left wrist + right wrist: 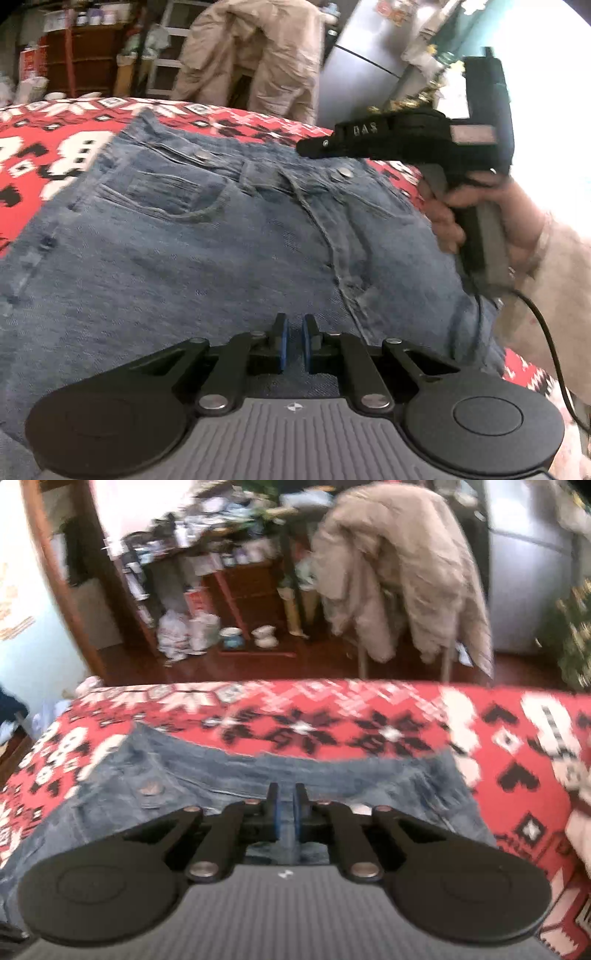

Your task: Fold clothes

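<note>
Blue jeans (184, 240) lie flat on a bed covered by a red patterned blanket (44, 125), with the waistband and its metal buttons at the far side. Low over the middle of the denim, my left gripper (295, 332) has its blue pads nearly together and no cloth between them. A hand (461, 214) holds my right gripper (304, 147) in the air just above the waistband on the right, its tips together. In the right wrist view, the right gripper (286, 801) is shut and empty over the jeans (221, 775), and the blanket (332, 716) stretches beyond.
A beige coat (399, 572) hangs over a chair past the bed's far edge. Cluttered wooden shelves (229, 583) stand to its left and a grey fridge (362, 62) to its right. A black cable (550, 339) trails from the right gripper's handle.
</note>
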Demonstrator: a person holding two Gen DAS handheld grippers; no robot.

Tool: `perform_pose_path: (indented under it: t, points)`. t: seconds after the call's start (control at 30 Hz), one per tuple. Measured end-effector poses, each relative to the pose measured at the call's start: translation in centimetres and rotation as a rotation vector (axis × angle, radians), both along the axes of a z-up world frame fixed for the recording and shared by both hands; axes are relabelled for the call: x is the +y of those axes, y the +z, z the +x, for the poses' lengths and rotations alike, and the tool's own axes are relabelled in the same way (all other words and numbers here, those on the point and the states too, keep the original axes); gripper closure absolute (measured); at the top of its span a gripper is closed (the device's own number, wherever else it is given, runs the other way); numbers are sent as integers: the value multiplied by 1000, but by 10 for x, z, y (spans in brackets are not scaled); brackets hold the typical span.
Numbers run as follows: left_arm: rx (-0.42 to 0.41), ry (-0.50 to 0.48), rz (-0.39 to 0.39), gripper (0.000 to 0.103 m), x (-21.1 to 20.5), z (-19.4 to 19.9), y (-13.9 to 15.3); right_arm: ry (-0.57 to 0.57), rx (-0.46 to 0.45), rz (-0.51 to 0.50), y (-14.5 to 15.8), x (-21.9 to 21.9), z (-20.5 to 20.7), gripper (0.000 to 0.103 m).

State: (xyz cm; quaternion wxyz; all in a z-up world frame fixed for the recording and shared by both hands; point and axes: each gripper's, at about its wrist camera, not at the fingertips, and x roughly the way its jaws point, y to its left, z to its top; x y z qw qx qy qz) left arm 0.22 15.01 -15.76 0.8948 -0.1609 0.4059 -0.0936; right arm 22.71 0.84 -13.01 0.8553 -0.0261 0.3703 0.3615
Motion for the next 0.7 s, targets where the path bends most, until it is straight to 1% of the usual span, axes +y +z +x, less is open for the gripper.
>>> perform_pose_path:
  t: [0.03, 0.1, 0.17, 0.23, 0.33, 0.4, 0.47, 0.5, 0.57, 0.67, 0.7]
  points:
    - [-13, 28, -9, 94, 5, -1, 3, 47, 2, 6, 2, 7, -6, 96]
    - [-38, 87, -19, 94, 18, -1, 9, 149, -13, -17, 3, 27, -20, 96]
    - [-62, 157, -22, 94, 34, -2, 14, 216, -23, -41, 1, 46, -30, 96]
    - [-55, 245, -43, 94, 53, 1, 10, 238, -19, -55, -4, 60, -35, 95]
    - [-25, 368, -75, 94, 79, 2, -2, 235, -16, -69, -12, 74, -31, 95]
    - [-25, 420, -96, 100, 90, -1, -8, 213, -25, -76, -17, 77, -26, 95]
    - [-33, 455, -101, 100, 94, -7, -8, 166, -21, -73, -17, 79, -17, 95]
    - [-38, 471, -97, 100, 95, -10, -7, 149, -18, -66, -15, 79, -14, 92]
    - [-49, 504, -101, 100, 98, -18, -7, 185, -10, -17, -6, 81, -18, 91]
    - [-55, 562, -106, 100, 104, -29, -6, 328, 23, 20, 1, 93, -46, 91]
    - [-57, 582, -108, 100, 106, -33, -6, 379, 30, 16, -1, 100, -56, 91]
